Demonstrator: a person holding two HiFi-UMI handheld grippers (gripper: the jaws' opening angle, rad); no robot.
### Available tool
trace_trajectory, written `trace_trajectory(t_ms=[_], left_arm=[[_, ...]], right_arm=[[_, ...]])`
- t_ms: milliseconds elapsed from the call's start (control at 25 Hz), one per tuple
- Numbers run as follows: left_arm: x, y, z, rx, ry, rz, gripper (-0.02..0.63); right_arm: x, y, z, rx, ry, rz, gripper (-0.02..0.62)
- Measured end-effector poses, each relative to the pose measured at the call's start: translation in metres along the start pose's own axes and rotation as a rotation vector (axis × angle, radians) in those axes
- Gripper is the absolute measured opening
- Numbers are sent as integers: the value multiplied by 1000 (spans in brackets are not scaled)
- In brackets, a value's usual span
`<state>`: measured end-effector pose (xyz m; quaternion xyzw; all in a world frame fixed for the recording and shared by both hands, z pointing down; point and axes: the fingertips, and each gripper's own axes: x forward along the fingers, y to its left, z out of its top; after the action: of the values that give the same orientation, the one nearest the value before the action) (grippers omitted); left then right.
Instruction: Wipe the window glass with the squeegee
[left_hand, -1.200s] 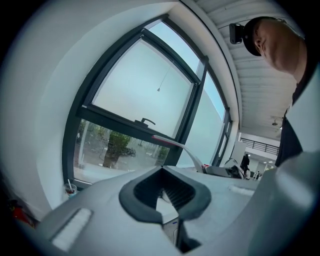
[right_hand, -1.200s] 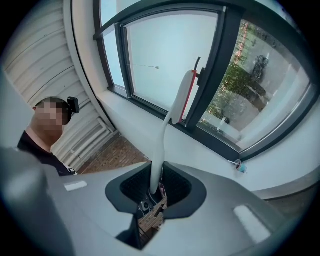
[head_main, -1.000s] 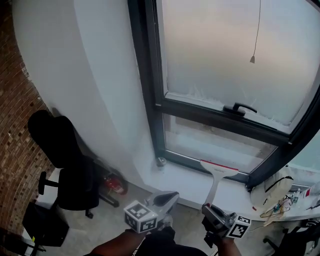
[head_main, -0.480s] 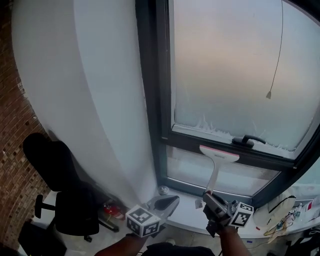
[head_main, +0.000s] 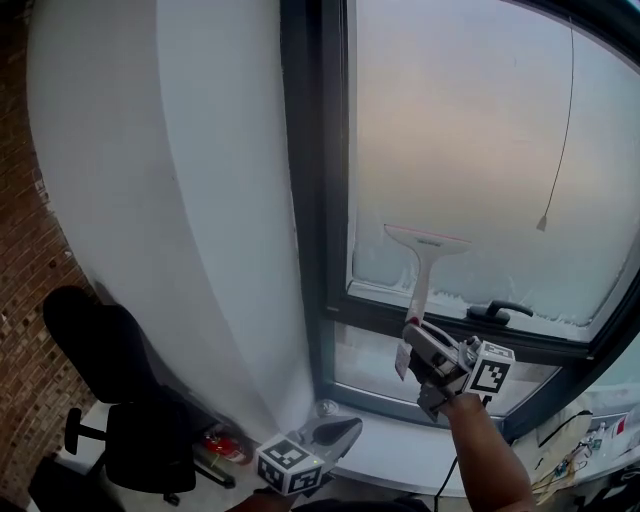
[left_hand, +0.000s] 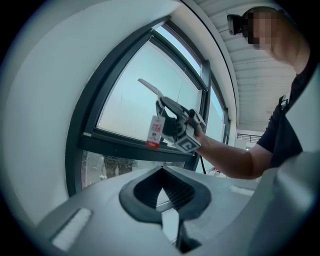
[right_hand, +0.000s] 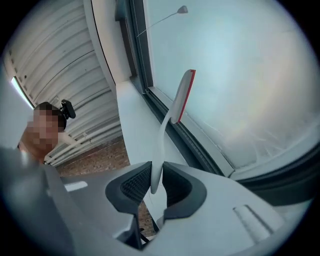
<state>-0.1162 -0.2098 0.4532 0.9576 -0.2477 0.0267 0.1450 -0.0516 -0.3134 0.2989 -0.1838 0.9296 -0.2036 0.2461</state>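
A white squeegee (head_main: 424, 258) with a red blade strip stands upright, its head against the lower part of the frosted upper window glass (head_main: 470, 140). My right gripper (head_main: 422, 345) is shut on the squeegee's white handle (right_hand: 159, 150); the red-edged blade (right_hand: 182, 97) points at the glass. A white and red tag (left_hand: 155, 132) hangs from the squeegee. My left gripper (head_main: 335, 432) hangs low near the sill, shut with nothing held. From the left gripper view, the right gripper (left_hand: 176, 127) and squeegee show up against the glass.
A dark window frame (head_main: 310, 200) and a black handle (head_main: 497, 311) border the pane. A blind cord (head_main: 560, 130) hangs over the right of the glass. A white sill (head_main: 400, 460) runs below. A black office chair (head_main: 120, 400) stands on the floor at the left by a brick wall (head_main: 30, 320).
My right gripper has lifted the squeegee from the lower pane up onto the bottom of the upper pane. The head view has tilted upward. The left gripper stays low.
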Motion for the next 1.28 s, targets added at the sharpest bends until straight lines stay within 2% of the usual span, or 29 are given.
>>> trace_trajectory(t_ms=[80,320,680,960,1280], left_arm=[[-1,4,-6,-13,4,20,0],[-4,10,-9,-17,0,56,0],[-9,18,-9,-18,-14,98,0],[-17,24,-11,-33,-18,120,0],[-17,22,-16,-36,-11,113,0]], right_arm=[[22,-3,24,-18,-2,36,87],[79,-14,87,-161,16,96,87],[126,-28,144,-235,12,103,87],[127,-33,147,-229,22,93,87],[110,-55,112,-181,46,54,85]])
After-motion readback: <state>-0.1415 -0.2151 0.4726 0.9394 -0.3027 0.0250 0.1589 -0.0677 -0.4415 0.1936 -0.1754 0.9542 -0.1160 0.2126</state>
